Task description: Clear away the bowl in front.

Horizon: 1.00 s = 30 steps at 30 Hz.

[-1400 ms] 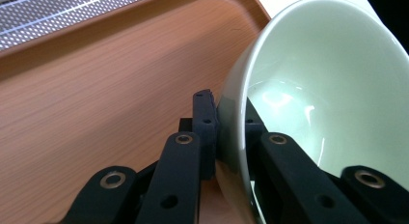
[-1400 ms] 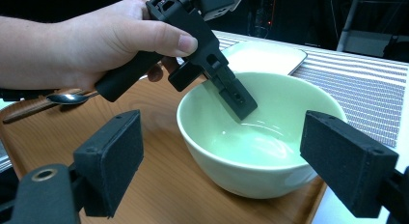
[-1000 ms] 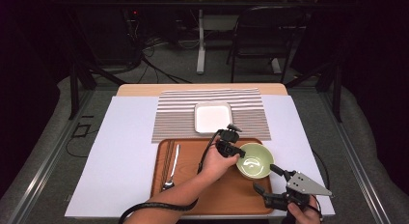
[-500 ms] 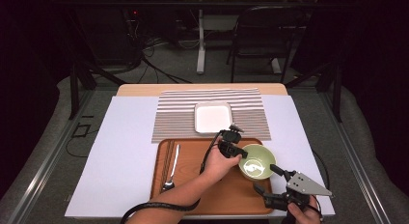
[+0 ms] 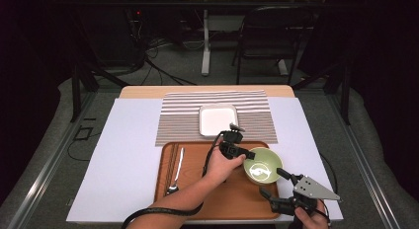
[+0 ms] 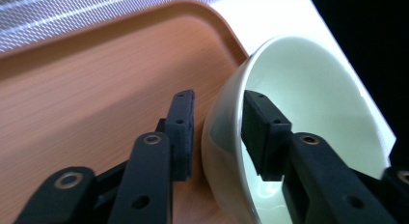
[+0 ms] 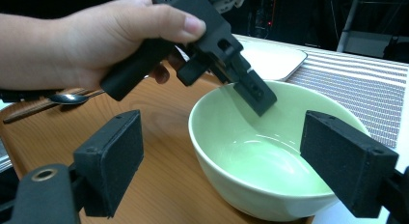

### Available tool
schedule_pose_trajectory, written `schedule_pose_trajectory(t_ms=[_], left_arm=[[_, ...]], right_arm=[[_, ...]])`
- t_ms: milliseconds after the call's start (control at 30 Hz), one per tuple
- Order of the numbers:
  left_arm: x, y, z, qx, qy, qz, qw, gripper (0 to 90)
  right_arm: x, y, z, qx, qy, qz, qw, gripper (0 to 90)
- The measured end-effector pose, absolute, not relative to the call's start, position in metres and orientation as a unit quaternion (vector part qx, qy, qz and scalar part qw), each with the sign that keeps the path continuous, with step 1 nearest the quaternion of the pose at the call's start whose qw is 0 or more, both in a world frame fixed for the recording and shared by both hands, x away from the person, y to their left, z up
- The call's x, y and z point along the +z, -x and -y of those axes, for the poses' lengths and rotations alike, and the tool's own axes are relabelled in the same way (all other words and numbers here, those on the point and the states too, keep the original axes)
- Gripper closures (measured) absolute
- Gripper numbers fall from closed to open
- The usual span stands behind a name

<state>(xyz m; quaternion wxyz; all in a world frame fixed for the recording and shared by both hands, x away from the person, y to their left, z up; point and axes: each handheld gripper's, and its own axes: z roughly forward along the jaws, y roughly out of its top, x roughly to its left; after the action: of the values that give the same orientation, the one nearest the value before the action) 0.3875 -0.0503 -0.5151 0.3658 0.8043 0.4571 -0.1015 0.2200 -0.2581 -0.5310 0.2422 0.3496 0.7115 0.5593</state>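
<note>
The pale green bowl (image 5: 262,165) sits at the right end of the wooden tray (image 5: 197,189), its far side hanging over the tray's right rim above the white table cover (image 5: 123,155) — empty inside, with only light glinting off the glaze. The left gripper (image 5: 248,154) straddles the bowl's near-left rim: in the left gripper view one black pad (image 6: 182,132) stands outside the wall and the other sits inside, and a sliver of gap shows between the outer pad and the ceramic. Those jaws have just been opening, with the rim between them, so the grip is released rather than clamped. The left hand (image 5: 222,165) comes in across the tray from the bottom edge, its cable trailing back along the forearm. The right gripper (image 5: 273,183) hovers just off the tray's near-right corner, jaws spread wide and holding nothing; from its own view the bowl (image 7: 270,156) lies ahead between the two pads, well short of either. On the left part of the tray lies a spoon (image 5: 177,172), with dark chopsticks (image 5: 169,165) just beside it. Beyond the tray, a square white plate (image 5: 218,119) rests on a striped placemat (image 5: 183,115).
</note>
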Motion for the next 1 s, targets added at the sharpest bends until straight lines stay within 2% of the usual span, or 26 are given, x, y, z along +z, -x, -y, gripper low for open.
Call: schedule_pose_trajectory(t_ms=[500, 700, 1000], left_arm=[[-0.5, -0.39, 0.026, -0.099, -0.793, -0.466, 0.379, 58.5], [-0.494, -0.391, 0.019, -0.093, -0.793, -0.467, 0.38, 59.3], [-0.49, -0.396, 0.009, -0.057, -0.804, -0.473, 0.357, 59.0]], right_arm=[[-0.531, -0.22, 0.258, 0.559, -0.351, -0.711, 0.242, 14.6], [-0.531, -0.22, 0.258, 0.559, -0.351, -0.711, 0.243, 14.6], [-0.531, -0.22, 0.258, 0.559, -0.352, -0.711, 0.242, 14.6]])
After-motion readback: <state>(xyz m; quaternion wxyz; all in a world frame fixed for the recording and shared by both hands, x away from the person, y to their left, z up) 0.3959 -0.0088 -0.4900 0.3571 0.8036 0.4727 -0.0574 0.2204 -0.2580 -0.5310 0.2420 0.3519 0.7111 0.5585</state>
